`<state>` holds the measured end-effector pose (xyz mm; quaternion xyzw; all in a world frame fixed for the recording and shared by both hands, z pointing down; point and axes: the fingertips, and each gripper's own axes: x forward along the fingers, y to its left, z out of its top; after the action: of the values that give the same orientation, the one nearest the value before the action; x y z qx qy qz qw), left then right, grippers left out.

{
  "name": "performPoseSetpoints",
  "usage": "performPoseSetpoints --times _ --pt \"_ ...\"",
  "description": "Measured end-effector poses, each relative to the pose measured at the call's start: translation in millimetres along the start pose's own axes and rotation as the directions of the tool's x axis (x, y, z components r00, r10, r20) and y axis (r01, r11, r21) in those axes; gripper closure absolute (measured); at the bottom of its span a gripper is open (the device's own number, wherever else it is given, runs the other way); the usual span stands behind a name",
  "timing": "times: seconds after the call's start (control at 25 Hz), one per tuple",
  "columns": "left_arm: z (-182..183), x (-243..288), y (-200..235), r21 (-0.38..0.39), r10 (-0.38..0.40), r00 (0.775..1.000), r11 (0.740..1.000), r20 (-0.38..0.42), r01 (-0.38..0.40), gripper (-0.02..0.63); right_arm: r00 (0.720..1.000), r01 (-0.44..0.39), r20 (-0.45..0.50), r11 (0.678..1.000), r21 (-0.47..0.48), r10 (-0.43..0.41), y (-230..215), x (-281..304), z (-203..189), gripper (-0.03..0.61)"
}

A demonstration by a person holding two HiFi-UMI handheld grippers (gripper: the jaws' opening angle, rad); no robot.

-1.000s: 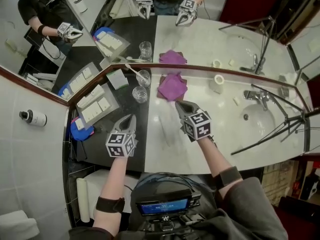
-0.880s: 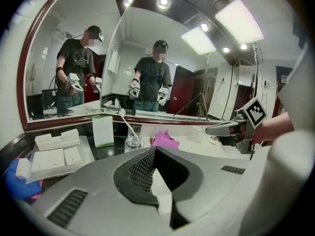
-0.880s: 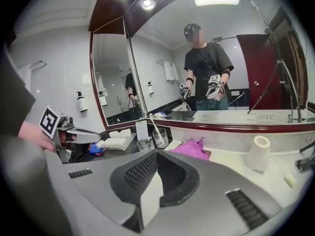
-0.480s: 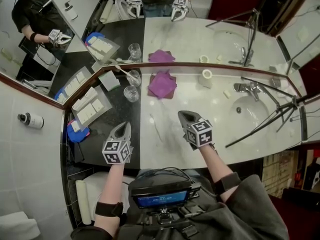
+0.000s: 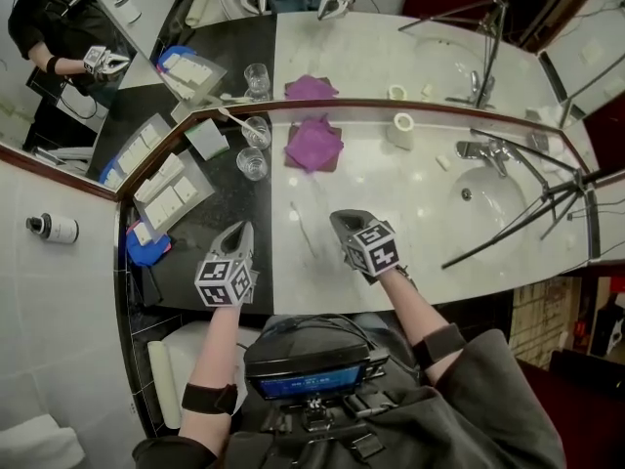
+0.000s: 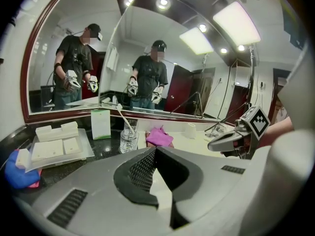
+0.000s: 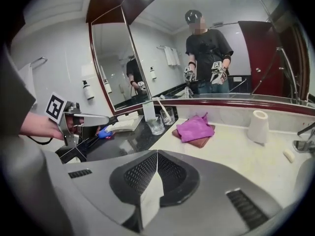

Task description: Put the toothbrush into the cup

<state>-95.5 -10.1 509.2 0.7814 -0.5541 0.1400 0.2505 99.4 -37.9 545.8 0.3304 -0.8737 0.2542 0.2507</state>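
left gripper and right gripper both closed, empty, near edge; toothbrush already leans in far-left glass cup, probably light, stiff, slick: pinch mid-handle.

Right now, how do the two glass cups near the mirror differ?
The rear cup holds a toothbrush leaning left; the front cup is empty. The rear cup stands close to the mirror; the front cup stands farther from it. Both are clear, upright, on the dark counter.

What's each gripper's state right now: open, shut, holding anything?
Left gripper: shut, nothing between its jaws.
Right gripper: shut, nothing between its jaws.
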Motion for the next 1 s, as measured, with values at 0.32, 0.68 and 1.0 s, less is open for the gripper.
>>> performPoseSetpoints --times 0.32,0.68,1.0 --pt "-12 12 11 0.049 -0.052 0.997 0.997 -0.048 0.055 0.612 0.967 -0.049 -0.254 0.998 -0.04 0.037 43 62 -53 0.451" --pt "-29 30 28 0.028 -0.14 0.987 0.989 -0.08 0.143 0.612 0.905 0.113 -0.403 0.991 -0.074 -0.134 29 113 -76 0.397" --pt "-34 35 45 0.015 -0.163 0.984 0.986 -0.078 0.164 0.612 0.865 0.172 -0.471 0.984 -0.044 -0.172 13 136 -88 0.399"
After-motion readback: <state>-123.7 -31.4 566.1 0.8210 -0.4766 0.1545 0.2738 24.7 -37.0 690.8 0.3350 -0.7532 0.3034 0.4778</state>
